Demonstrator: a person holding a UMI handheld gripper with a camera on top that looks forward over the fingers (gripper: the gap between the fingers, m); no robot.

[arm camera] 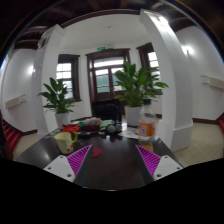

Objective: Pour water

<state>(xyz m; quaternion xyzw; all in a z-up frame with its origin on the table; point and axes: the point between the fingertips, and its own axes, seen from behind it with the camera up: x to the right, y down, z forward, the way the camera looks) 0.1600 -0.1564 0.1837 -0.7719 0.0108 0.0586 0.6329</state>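
A clear bottle (147,124) with an orange band stands on the dark table (112,160), just beyond my right finger. A pale yellow cup (64,142) stands beyond my left finger, with a small red object (96,152) lying next to it. My gripper (108,165) is open, its purple pads (150,160) spread wide over the tabletop. Nothing is between the fingers; both bottle and cup are ahead of them and apart from them.
Several small items (90,126) are clustered at the table's far end. Two potted plants (135,88) (57,100) stand behind it, in front of a dark door (105,75). A white pillar (166,75) rises at the right.
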